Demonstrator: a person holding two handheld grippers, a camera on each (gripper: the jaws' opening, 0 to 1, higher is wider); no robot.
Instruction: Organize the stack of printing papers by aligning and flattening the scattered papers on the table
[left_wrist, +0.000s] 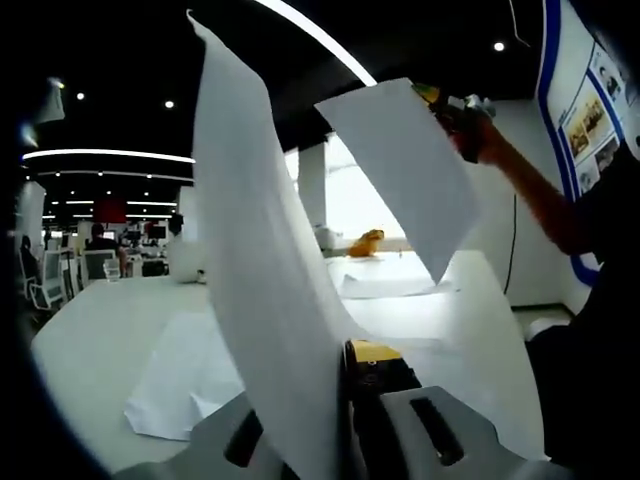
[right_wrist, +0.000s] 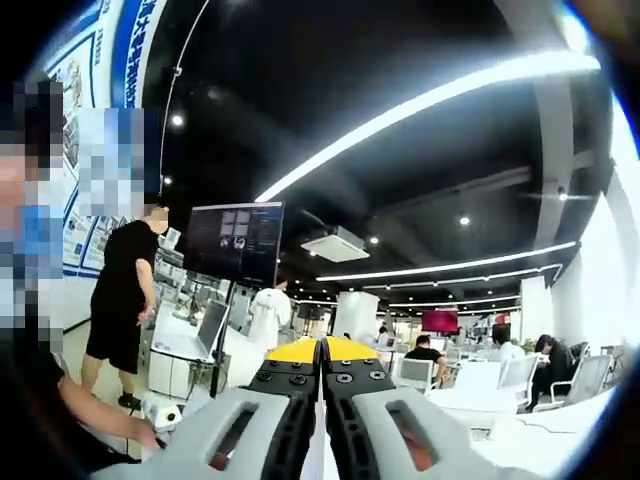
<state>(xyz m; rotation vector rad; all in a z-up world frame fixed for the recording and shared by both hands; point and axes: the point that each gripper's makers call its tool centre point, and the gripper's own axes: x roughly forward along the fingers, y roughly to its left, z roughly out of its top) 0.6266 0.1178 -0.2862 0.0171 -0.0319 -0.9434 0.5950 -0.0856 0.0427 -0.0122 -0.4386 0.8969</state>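
Papers: one tall curled sheet (left_wrist: 262, 300) clamped between the left gripper (left_wrist: 345, 400) jaws, rising straight up from them. Second sheet (left_wrist: 405, 170) held up beyond and right of it, pinched at its top corner by the right gripper (left_wrist: 462, 118). More loose sheets (left_wrist: 185, 375) lie flat on the white table (left_wrist: 90, 340), ahead and left of the left jaws. Right gripper view: right gripper (right_wrist: 322, 352) jaws pressed together, thin white edge between them (sheet itself barely visible there). Monitor (right_wrist: 235, 242) stands ahead-left of it.
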